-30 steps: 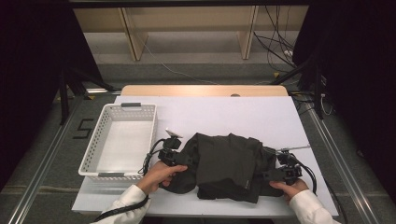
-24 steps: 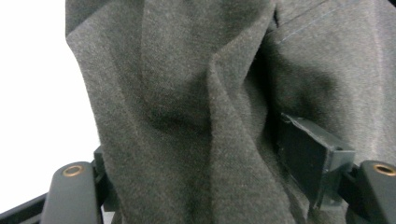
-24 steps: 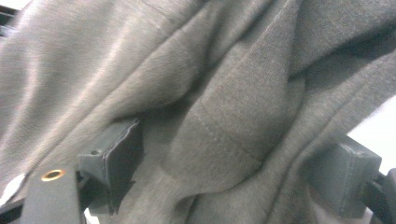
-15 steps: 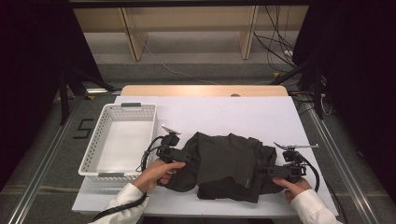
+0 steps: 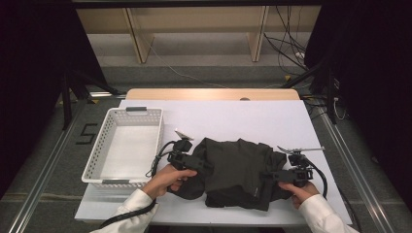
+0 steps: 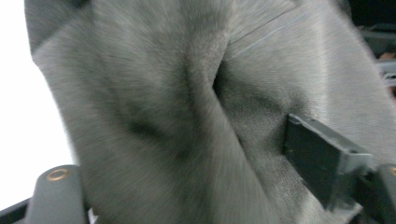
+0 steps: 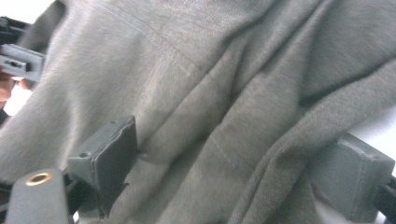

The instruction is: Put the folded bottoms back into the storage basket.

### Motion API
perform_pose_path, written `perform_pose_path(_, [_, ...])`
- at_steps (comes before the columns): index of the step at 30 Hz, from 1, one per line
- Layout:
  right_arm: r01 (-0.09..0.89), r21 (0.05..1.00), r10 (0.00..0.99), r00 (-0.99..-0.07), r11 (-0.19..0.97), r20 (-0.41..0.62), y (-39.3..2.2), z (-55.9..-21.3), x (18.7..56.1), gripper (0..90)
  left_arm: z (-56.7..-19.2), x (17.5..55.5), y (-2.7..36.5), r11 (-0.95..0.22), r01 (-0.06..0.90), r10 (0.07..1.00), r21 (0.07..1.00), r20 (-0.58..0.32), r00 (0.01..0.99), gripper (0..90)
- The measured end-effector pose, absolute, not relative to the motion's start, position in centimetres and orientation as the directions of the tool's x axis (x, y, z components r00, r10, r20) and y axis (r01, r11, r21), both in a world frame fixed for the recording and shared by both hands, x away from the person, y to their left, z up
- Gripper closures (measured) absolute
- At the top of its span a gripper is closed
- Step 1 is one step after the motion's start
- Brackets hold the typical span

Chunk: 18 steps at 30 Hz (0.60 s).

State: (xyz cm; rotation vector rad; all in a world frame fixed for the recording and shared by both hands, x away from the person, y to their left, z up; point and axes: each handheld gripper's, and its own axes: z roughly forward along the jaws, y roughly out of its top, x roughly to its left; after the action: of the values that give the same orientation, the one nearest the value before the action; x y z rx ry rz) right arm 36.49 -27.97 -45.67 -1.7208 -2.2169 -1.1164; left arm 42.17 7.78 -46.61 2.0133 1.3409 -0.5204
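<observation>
A dark grey garment [image 5: 238,170] lies crumpled on the white table [image 5: 233,121], near its front edge. My left gripper [image 5: 206,165] reaches into its left side, and my right gripper [image 5: 266,176] reaches into its right side. In the left gripper view the left gripper [image 6: 182,126] has cloth [image 6: 163,93] bunched between its jaws. One black finger [image 6: 322,163] rests against the cloth and the other is hidden under it; these jaws have just been opening. In the right gripper view the right gripper [image 7: 236,140] stands wide, with folds of the garment [image 7: 224,70] lying loosely between its fingers [image 7: 112,154].
A white perforated basket [image 5: 97,160] stands on the table's left side and looks empty. Bare table lies behind the garment. Black cables trail from both grippers. Beyond the table are a wooden frame and floor cables [image 5: 291,48].
The right gripper has tilted a little, so its grey top plate now shows side on. Both hands stay almost where they were, and the garment has hardly shifted.
</observation>
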Motion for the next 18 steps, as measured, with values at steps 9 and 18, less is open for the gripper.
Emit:
perform_pose_path(9, [0.894, 0.422, 0.846, -0.337, 0.149, 0.414, -27.0, -46.8, 37.4, 11.2, -47.4, 42.3, 7.8, -0.266, 0.917, 0.697, 0.297, -0.597, 0.396, 12.2])
perform_pose_path(18, [0.871, 0.452, 0.864, -0.37, 0.195, 0.34, -26.1, -46.8, 37.1, 24.3, -47.5, 41.7, 7.2, -0.325, 0.881, 0.689, 0.344, -0.552, 0.47, 33.0])
